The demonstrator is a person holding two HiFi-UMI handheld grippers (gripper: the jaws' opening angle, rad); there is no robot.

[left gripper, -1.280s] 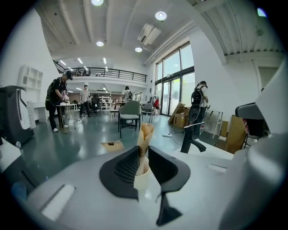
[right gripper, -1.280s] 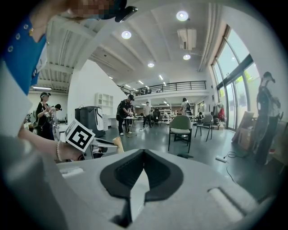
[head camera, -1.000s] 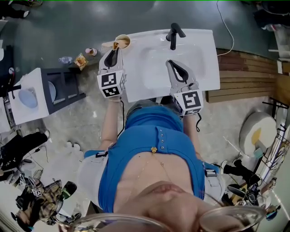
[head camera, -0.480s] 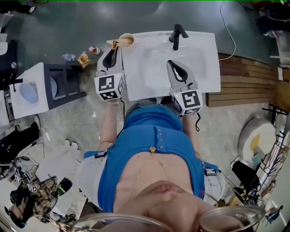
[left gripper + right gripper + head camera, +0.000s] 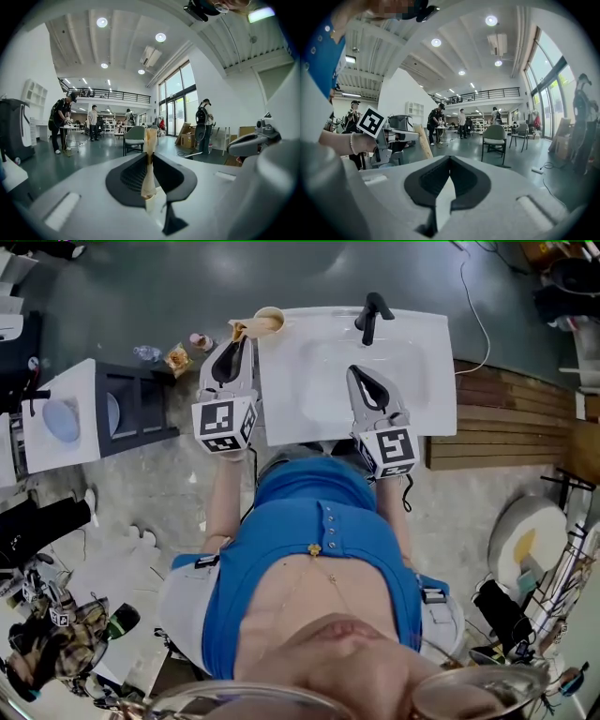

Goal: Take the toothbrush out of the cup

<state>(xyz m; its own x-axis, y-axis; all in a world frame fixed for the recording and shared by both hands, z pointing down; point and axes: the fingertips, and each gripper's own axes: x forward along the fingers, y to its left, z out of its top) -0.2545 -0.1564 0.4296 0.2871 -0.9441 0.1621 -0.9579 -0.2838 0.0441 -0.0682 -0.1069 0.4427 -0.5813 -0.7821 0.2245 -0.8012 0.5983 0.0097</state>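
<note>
left gripper (image 5: 233,341) jaws clamped on toothbrush (image 5: 149,157) | right gripper (image 5: 357,373) jaws together, empty | cup (image 5: 270,321) on sink (image 5: 427,352)

No words, brands or numbers can be read anywhere. The only signs are black-and-white square markers on the cube (image 5: 223,418) of the left gripper (image 5: 238,341) and the cube (image 5: 394,448) of the right gripper (image 5: 354,371).

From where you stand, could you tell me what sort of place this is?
Likely a mock washbasin station inside a large open workspace: a white sink with a black faucet, and beyond it a mezzanine railing and a chair.
</note>
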